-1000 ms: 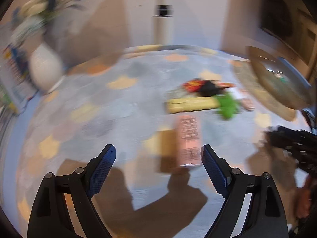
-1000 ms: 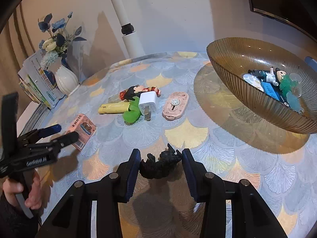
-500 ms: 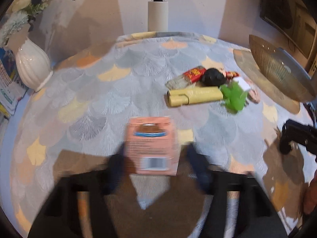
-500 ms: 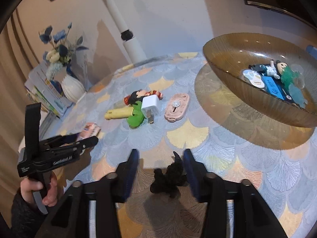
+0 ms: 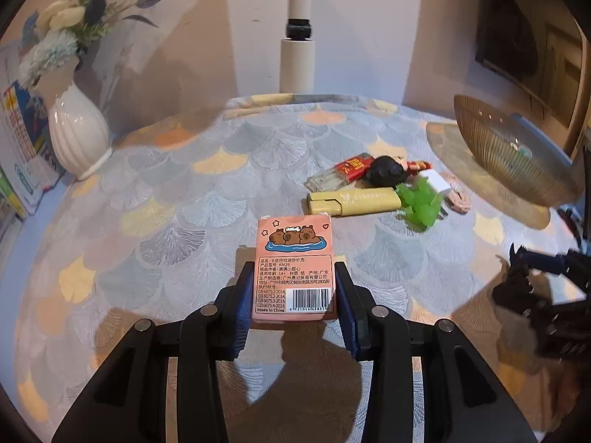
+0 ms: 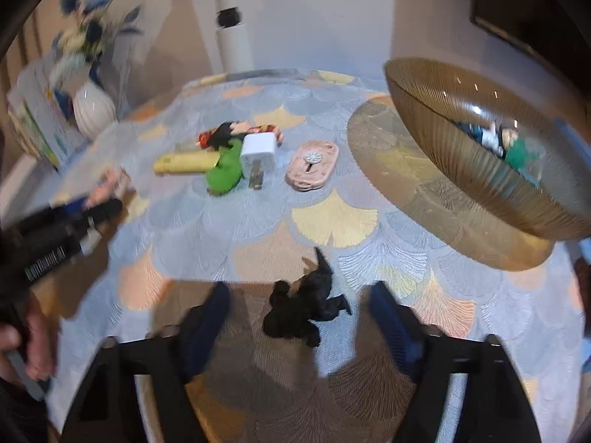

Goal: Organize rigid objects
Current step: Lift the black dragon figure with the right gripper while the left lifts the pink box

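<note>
Since half a second ago, the left gripper (image 5: 294, 297) has closed onto the pink card box (image 5: 293, 269), clamping its sides just above the patterned tablecloth (image 5: 177, 199). Right gripper (image 6: 299, 317) has spread wide, releasing the black figurine (image 6: 303, 310) lying on the cloth between its fingers, near the ribbed bowl (image 6: 461, 170).

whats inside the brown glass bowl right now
In the right wrist view, the brown ribbed glass bowl holds a small pile of toys: a figure in white and dark blue and a teal-green piece. The near wall covers whatever lies lower, and blur hides detail.
</note>
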`<state>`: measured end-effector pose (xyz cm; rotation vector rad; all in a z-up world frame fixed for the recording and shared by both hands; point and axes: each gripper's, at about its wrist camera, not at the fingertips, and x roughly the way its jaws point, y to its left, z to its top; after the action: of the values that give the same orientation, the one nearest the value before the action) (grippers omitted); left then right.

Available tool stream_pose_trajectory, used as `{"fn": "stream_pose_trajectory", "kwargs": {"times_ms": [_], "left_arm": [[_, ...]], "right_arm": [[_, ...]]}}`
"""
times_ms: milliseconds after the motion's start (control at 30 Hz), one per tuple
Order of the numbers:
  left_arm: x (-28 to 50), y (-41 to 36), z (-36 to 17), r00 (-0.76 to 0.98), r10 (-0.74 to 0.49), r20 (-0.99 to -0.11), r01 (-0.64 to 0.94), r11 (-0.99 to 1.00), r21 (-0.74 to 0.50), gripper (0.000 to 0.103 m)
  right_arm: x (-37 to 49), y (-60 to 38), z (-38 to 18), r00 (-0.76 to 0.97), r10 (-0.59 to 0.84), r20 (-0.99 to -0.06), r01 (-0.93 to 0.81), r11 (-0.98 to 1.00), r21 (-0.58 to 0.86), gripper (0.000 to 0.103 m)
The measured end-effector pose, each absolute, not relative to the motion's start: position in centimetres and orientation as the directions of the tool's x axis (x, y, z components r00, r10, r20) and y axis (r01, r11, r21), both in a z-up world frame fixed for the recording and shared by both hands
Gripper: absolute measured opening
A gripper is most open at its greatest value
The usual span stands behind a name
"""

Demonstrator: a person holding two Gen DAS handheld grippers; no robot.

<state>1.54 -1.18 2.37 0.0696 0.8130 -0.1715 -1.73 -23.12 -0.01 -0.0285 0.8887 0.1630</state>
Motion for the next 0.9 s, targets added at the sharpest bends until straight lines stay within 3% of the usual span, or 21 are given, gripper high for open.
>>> {"fn": "stream_pose_trajectory", "kwargs": {"times_ms": [67, 367, 633, 900], "left_arm": [[1.7, -0.7, 2.4, 0.677, -0.135, -0.723, 0.164, 0.986, -0.03, 0.037], [1.2, -1.0, 2.5, 0.697, -0.122, -0.707, 0.158, 0.987, -0.015, 0.037], [0.4, 0.0, 3.3, 0.728, -0.2, -0.655, 0.19, 0.978, -0.088, 0.037], [0.5, -0.8, 3.1, 0.726, -0.18, -0.664, 0.203, 0.978, -0.044, 0.037]], "right_arm": [[-2.1, -22.4, 0.2, 0.647, 0.113, -0.754, -0.173, 0.985, -0.001, 0.041], [-4.4, -20.0, 1.2, 0.714, 0.137, -0.687, -0.286, 0.952, -0.107, 0.041], [-4.0, -20.9, 1.2, 0.7, 0.164, -0.695, -0.272, 0.961, -0.047, 0.041], [-4.2, -20.5, 1.2, 0.703, 0.164, -0.692, -0.277, 0.959, -0.054, 0.041]]}}
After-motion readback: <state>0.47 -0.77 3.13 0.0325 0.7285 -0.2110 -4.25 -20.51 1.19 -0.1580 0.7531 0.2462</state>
